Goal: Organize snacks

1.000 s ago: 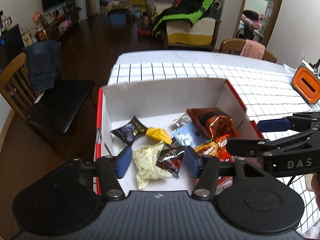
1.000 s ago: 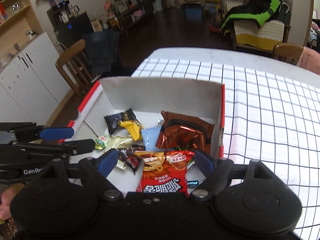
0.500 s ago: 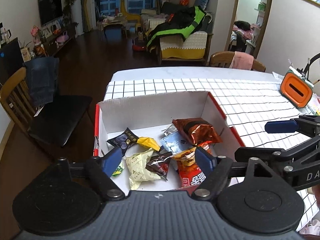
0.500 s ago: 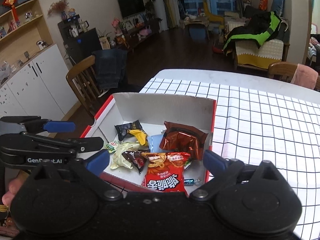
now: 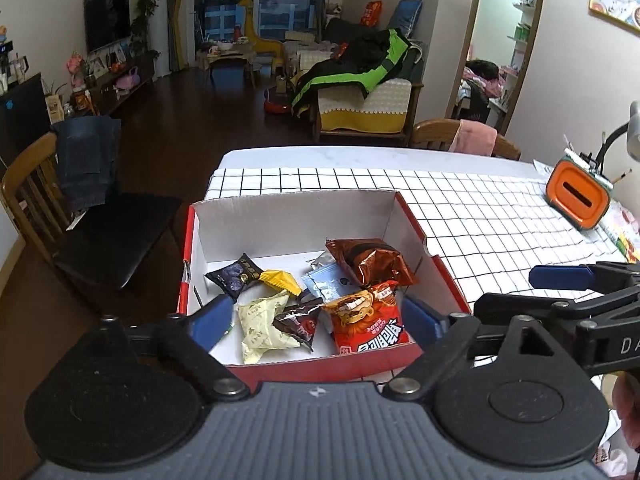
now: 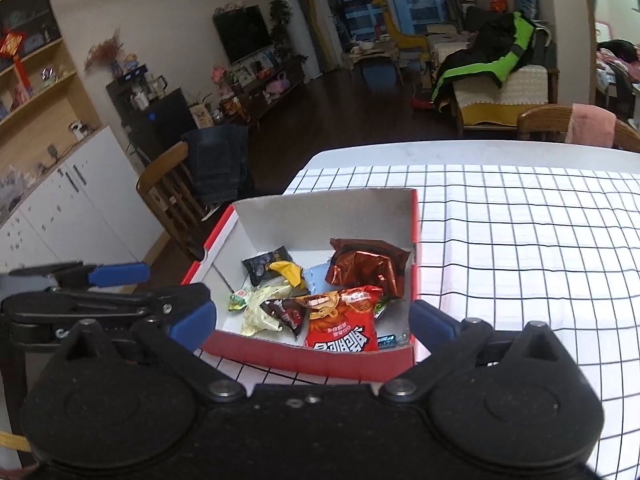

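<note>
A red cardboard box [image 5: 440,276] with a white inside [image 6: 320,216] sits on the checked tablecloth and holds several snack packets. Among them are a red chip bag [image 5: 366,322] [image 6: 344,328], a brown foil bag [image 5: 370,262] [image 6: 366,266] and a pale yellow packet [image 5: 266,320] [image 6: 262,308]. My left gripper [image 5: 318,320] is open and empty, held above the box's near edge. My right gripper [image 6: 312,322] is open and empty too, above the near edge. Each gripper shows at the side of the other's view.
An orange and grey box [image 5: 578,196] stands on the table at the far right. A wooden chair with jeans over its back [image 5: 60,200] stands left of the table, and another chair [image 5: 464,142] stands at the far end. The tablecloth [image 6: 520,240] stretches right of the box.
Both grippers have risen and drawn back from the box, and their jaws have opened wider. The snacks lie where they were.
</note>
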Demonstrator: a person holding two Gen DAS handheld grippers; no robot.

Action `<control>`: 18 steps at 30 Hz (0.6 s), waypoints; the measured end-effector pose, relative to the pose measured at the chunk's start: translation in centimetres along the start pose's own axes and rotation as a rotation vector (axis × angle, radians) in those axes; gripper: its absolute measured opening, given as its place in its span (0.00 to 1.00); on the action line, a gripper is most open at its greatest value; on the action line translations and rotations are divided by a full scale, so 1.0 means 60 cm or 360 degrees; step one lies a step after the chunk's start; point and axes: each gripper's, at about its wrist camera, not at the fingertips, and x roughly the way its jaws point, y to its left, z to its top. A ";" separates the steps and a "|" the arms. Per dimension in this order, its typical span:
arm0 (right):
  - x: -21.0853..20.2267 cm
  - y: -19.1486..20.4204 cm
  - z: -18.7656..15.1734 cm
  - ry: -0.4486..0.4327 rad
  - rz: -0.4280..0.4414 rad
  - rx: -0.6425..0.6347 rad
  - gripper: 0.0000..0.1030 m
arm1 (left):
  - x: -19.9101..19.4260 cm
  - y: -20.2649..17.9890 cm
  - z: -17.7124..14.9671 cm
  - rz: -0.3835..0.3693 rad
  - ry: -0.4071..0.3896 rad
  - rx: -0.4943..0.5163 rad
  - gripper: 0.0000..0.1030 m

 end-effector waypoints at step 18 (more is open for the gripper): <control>-0.014 0.001 -0.014 -0.0058 -0.0046 0.0019 1.00 | -0.020 -0.013 -0.013 0.0059 -0.0051 -0.0079 1.00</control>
